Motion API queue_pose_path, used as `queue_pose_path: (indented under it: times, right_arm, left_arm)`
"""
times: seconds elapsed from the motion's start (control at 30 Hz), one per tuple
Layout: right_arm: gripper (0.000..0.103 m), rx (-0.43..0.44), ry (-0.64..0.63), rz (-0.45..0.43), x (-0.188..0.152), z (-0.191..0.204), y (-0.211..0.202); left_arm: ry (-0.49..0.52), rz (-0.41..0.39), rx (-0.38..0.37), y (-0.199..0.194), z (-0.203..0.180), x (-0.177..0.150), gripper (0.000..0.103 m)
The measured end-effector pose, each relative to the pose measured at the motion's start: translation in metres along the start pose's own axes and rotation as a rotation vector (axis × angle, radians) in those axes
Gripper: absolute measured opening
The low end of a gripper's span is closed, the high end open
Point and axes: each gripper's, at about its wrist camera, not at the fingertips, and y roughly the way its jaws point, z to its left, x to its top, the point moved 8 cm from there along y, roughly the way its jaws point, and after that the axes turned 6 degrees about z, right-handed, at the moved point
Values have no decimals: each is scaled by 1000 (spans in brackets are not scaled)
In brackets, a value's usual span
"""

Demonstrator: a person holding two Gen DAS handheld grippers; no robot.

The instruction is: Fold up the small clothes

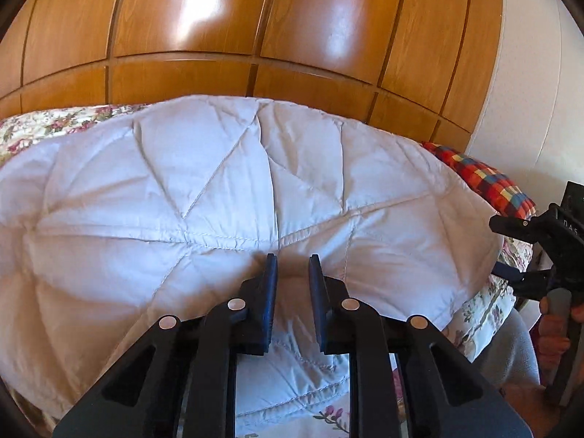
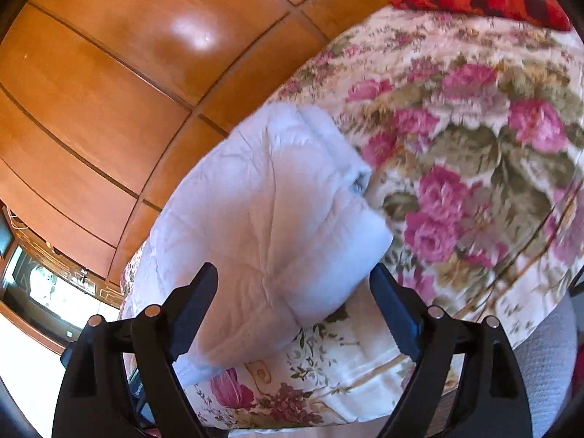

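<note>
The white quilted cloth [image 1: 233,189] lay spread over the floral bedspread [image 2: 474,138], before the wooden wardrobe [image 1: 255,25]. The left gripper [image 1: 292,259] stood slightly parted, empty, above the cloth. The right gripper [image 2: 294,277] was spread wide, straddling the cloth's folded edge.

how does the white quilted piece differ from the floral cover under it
The white quilted piece is plain pale white with stitched diagonal seams; the floral cover is cream, printed with pink roses and green leaves. The white piece lies on top, puffy and doubled over at its edge; the floral cover is spread out beneath it and reaches past it. Both are soft fabric on the same bed.
</note>
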Motion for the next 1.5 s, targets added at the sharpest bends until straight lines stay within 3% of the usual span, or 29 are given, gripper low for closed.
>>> queue_pose_path:
  times: [0.17,0.43,0.6,0.8,0.87,1.0,1.07,1.23,1.27,1.33,1.4,1.5]
  right_arm:
    - [85,41,4,9,-5,3,7]
    - [86,150,34,-101,16,4,31]
    - [86,171,-42,-127,27,23,38]
    - [83,216,96,-126,47,19,50]
    - [75,205,94,-113,53,22,56]
    - [33,224,54,-73,58,29,65]
    - [26,221,18,-78,60,33,60]
    - [19,214,-40,-138,78,44,37]
    - [19,209,-48,-155,84,43,32]
    - [19,188,-61,-197,99,41,17]
    - [19,159,-70,-243,117,36,4]
    - [19,93,-83,-322,142,22,-21]
  left_arm:
    - [-46,9,-44,5,7,-4,18]
    - [-71,8,-64,4,9,-7,18]
    - [-80,12,-76,4,11,-8,17]
    - [-75,14,-75,5,13,-6,17]
    - [-74,16,-75,5,13,-6,17]
    - [-75,21,-72,6,12,-5,17]
    - [-73,25,-71,6,12,-5,17]
    - [-23,39,-69,-5,1,7,19]
    - [-23,32,-75,-10,1,11,23]
    - [-28,-21,-67,-29,3,19,43]
    - [-43,-89,-37,-49,11,26,52]
    - [-81,-156,36,-74,34,31,53]
